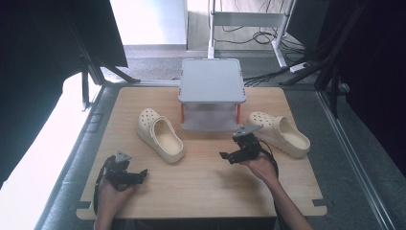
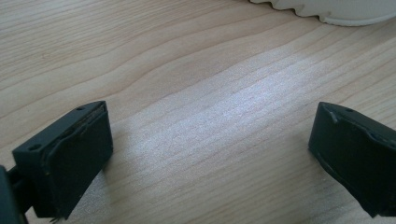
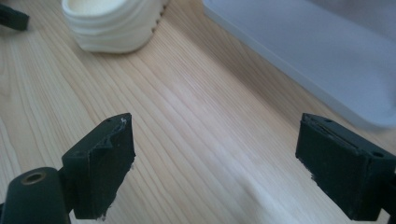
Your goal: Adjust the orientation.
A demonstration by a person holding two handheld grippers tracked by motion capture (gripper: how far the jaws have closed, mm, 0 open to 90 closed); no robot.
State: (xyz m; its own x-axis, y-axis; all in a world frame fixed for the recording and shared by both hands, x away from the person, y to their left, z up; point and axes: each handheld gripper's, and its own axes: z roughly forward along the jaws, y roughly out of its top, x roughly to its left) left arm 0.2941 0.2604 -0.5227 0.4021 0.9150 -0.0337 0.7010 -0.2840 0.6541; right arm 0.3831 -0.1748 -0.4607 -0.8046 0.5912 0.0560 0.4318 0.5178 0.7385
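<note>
Two cream clogs, one left and one right of a grey two-tier rack, are flanked by the left gripper and right gripper, both held released and empty, seemingly readied for pickup

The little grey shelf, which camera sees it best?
The high view: the grey shelf shows whole there, standing between the two cream clogs. The right gripper view catches just a blurry corner of its bottom tier. In the left gripper view I see table and a clog's edge.
</note>
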